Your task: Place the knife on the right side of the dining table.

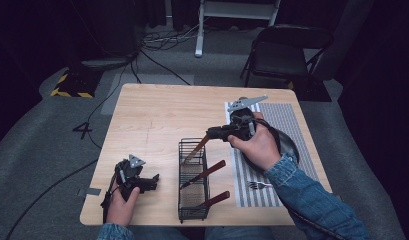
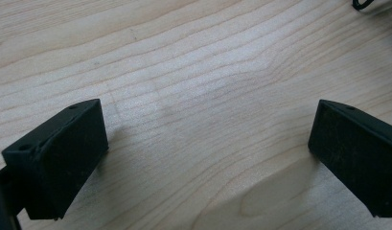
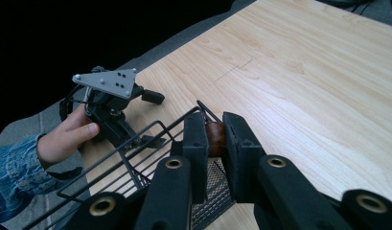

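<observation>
Over the black wire basket [image 1: 193, 180] at the middle of the pale wooden table [image 1: 157, 115], we see the right gripper [image 1: 213, 134] clamped on the brown handle of a utensil [image 1: 196, 149] whose far end slants down into the basket's far compartment; from the right gripper view the jaws pinch a rounded, glossy brown handle tip [image 3: 214, 136] just above the basket rim. We judge the risks so: the smooth handle could twist or slide between the flat pads; its hidden end could snag on the thin wires and drag or tip the light basket, which nothing steadies. Two more brown-handled utensils [image 1: 206, 173] lean out of the nearer compartments; a metal fork [image 1: 258, 186] lies on the striped mat [image 1: 284, 120] beside a dark plate [image 1: 288, 142]. The left gripper [image 2: 208, 143] rests on bare grained wood, jaws spread wide, holding nothing.
</observation>
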